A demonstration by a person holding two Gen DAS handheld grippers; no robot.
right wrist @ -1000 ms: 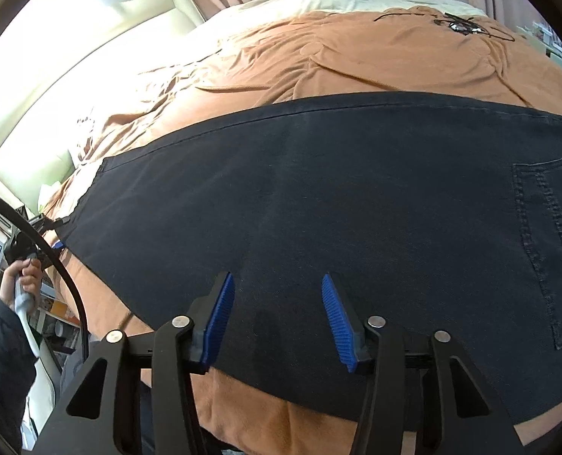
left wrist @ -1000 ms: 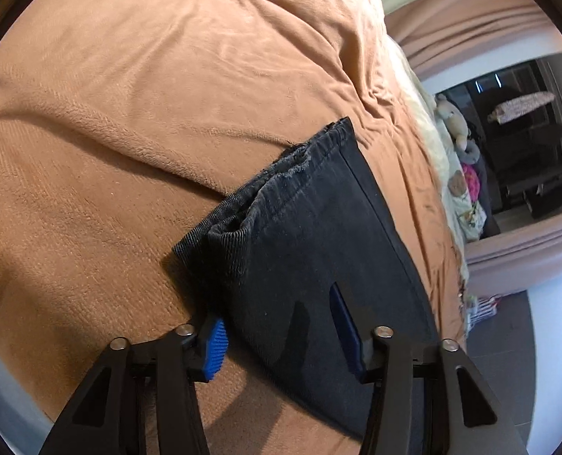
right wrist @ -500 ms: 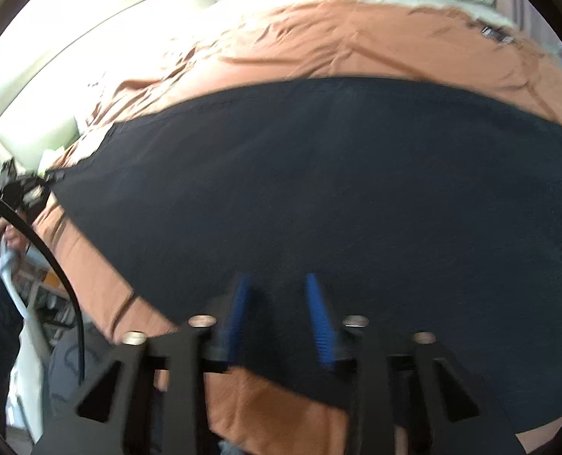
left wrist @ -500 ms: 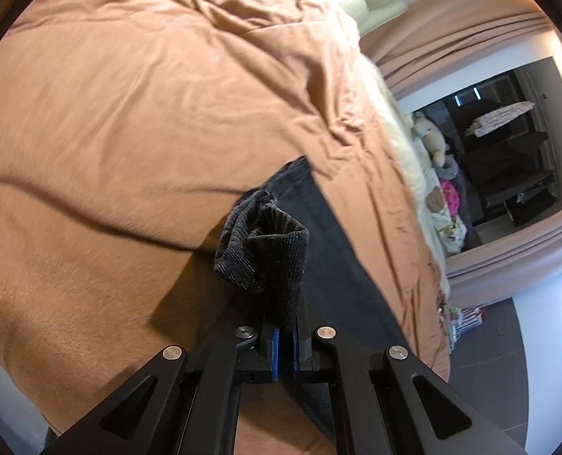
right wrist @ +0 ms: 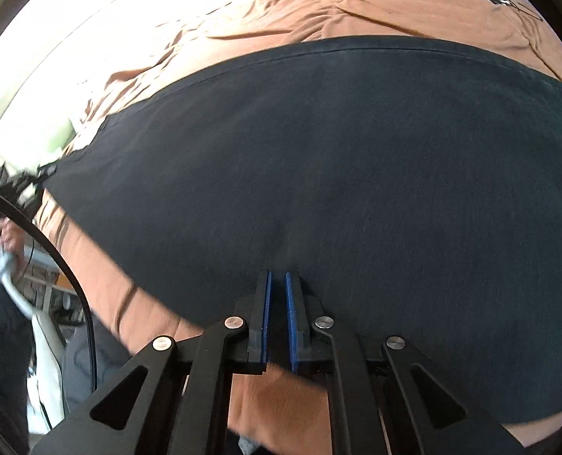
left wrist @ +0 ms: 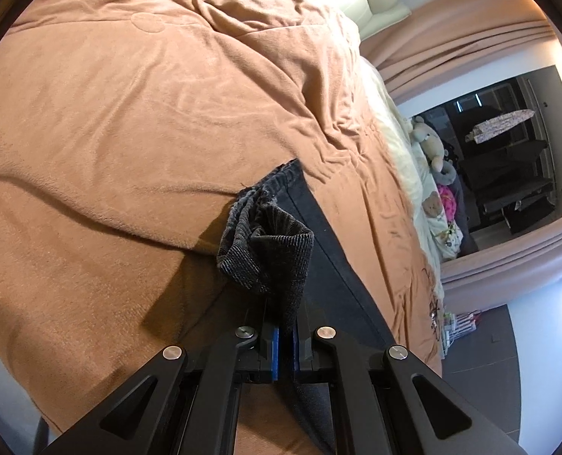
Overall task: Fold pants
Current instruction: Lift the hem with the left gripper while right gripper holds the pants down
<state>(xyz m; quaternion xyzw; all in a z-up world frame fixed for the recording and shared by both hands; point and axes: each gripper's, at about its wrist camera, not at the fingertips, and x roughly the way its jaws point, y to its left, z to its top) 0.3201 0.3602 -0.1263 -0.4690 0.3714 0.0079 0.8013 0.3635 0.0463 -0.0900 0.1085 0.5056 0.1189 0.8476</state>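
From my left camera, light fell evenly on the brown blanket [left wrist: 136, 121], with a hard shadow under the lifted pants [left wrist: 269, 254] toward 8 o'clock. My right view glared white at 10 o'clock, washing out the bedding; my left hand [right wrist: 6, 235] at 9 o'clock smeared. Fisheye bent both rims into black.

A: What sort of place do we see?
B: A home bedroom. We note a bed under a rumpled brown blanket [left wrist: 159, 113], plush toys [left wrist: 430, 144] along its far edge, and pink pleated curtains [left wrist: 451, 41] beside a dark doorway [left wrist: 508, 151].
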